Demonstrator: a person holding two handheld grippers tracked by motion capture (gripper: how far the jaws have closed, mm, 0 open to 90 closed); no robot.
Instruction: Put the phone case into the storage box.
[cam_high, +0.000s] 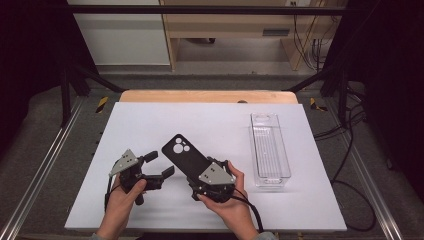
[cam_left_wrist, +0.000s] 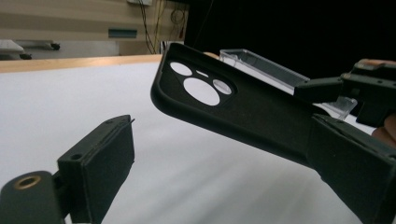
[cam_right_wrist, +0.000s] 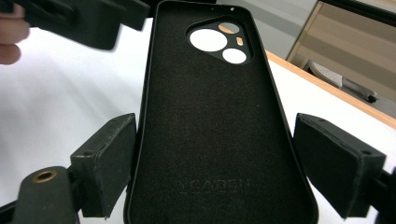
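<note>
**Desk:** What's at the left of the table?

**Photographer:** The left gripper (cam_high: 156, 164), held in the person's left hand (cam_high: 122, 192) near the front edge of the white table (cam_high: 150, 120). Its jaws stand wide apart with nothing between them, pointing right toward the phone case.

**Desk:** And the middle?

**Photographer:** A black phone case (cam_high: 184, 154), lifted clear of the table. In the right gripper view its soft inner face (cam_right_wrist: 215, 121) is turned to the camera, camera cutouts at the far end. Its near end sits between the jaws of the right gripper (cam_high: 202, 172). The left pad (cam_right_wrist: 109, 158) touches the case's edge; the right pad (cam_right_wrist: 334, 163) shows a gap beside it, so I cannot tell whether it is truly clamped.

**Desk:** Which way does the case run?

**Photographer:** Its long axis slants from the right gripper, near and right, up toward far-left. The free cutout end lies just beside the left gripper's open jaws, to their far right. Any handover would likely turn on that.

**Desk:** Far right?

**Photographer:** A clear plastic tray (cam_high: 270, 150), long and narrow, lying near-to-far, well apart from both grippers.
</note>
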